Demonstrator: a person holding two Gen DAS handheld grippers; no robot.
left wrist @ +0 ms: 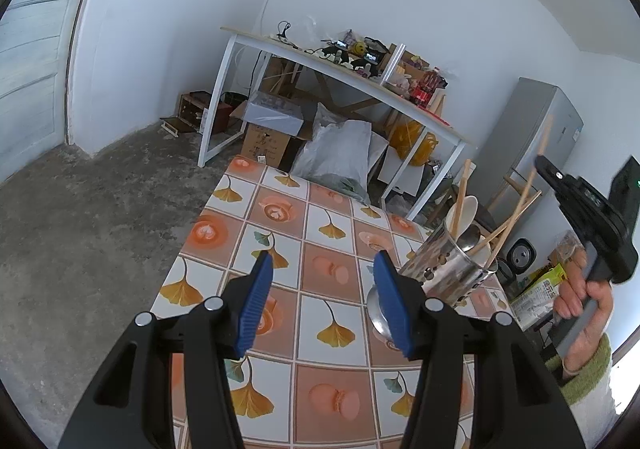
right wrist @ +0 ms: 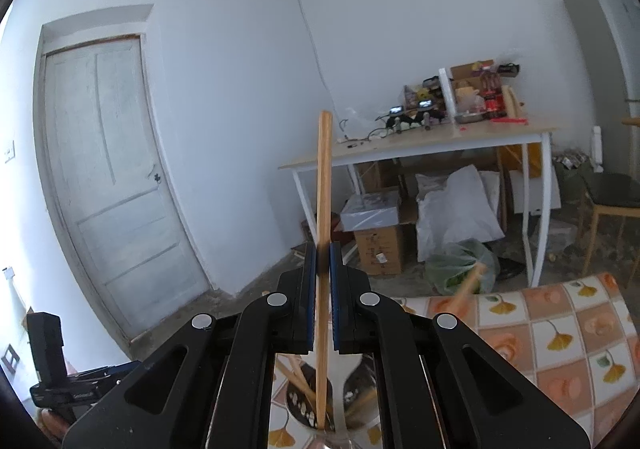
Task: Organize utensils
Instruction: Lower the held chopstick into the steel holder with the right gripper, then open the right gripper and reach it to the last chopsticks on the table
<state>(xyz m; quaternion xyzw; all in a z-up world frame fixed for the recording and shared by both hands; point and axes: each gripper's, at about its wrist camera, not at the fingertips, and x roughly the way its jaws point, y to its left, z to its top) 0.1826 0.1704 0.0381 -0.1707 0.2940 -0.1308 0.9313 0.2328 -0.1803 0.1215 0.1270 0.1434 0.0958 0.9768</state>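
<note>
hovering with jaws spread wide and holding nothing, left gripper (left wrist: 322,289) over the tiled tablecloth (left wrist: 320,313), a metal spoon (left wrist: 378,315) lying partly hidden behind its right finger. showing only in the left view: right hand (left wrist: 586,307) gripping its tool's handle beside the perforated steel utensil holder (left wrist: 452,269), standing on the cloth and holding chopsticks and pale spoons. showing only in the right view: right gripper (right wrist: 323,261) clamping one wooden chopstick (right wrist: 323,185) upright, lower end reaching down into the holder (right wrist: 308,409), mostly blocked by the fingers and cut off at the bottom edge.
</note>
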